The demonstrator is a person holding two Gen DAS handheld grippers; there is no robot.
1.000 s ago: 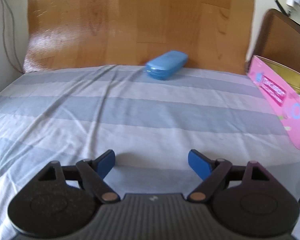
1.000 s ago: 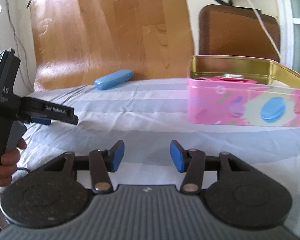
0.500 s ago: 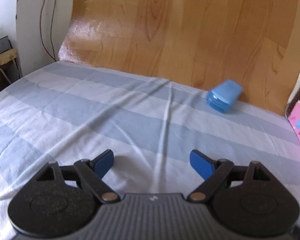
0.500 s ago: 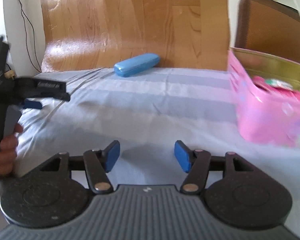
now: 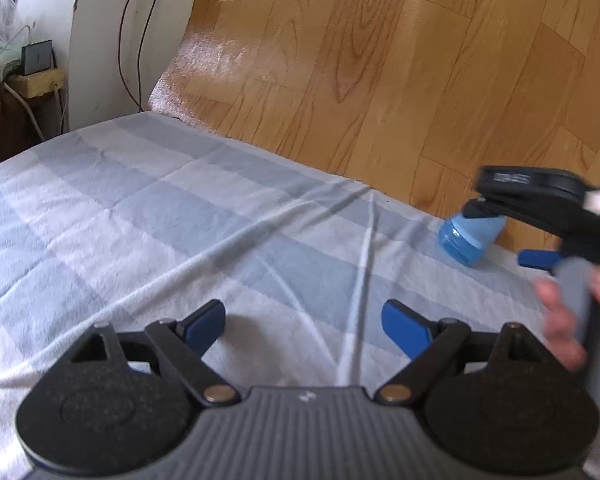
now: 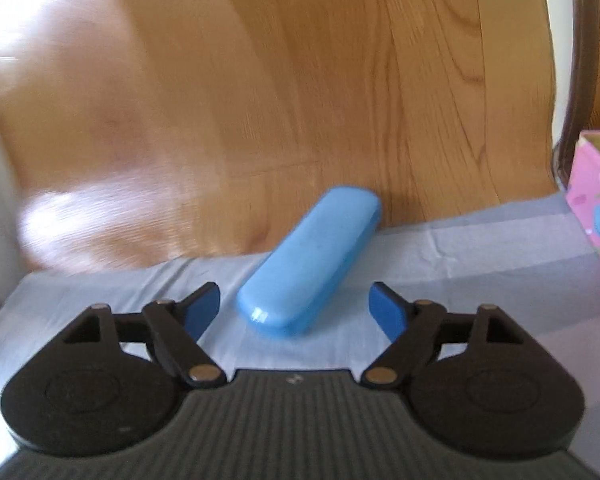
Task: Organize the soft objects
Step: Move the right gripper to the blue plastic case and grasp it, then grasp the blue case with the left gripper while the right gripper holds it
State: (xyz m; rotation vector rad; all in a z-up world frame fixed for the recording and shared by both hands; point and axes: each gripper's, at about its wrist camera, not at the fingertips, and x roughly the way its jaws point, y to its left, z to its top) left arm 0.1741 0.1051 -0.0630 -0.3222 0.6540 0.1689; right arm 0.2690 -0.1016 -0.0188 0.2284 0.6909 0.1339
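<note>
We are bringing our wide-open, just-widened right tongs [image 6: 294,308] around the glossy blue oblong case [image 6: 309,261] mid-frame; left tongs [image 5: 303,326] open, empty. Closing askew risks squirting it away.

Both pictures are bright with soft daylight. In the left wrist view, a white shiny patch of glare sits on the glossy wooden board [image 5: 339,60] near the top middle. In the right wrist view, the same board [image 6: 260,80] glows almost white at the upper left and has another pale patch lower left. That whole picture is smeared and fuzzy, most of all on the left side. The smooth blue plastic case [image 6: 309,260] looks soft at its edges. In the left wrist view, the right edge is blurry, where a hand [image 5: 567,320] and the black right tool [image 5: 511,236] look smudged. Small soft shadows lie on the striped blue and white bed sheet [image 5: 140,220] under the blue tips. Straight lines bend at the edges of both pictures.
</note>
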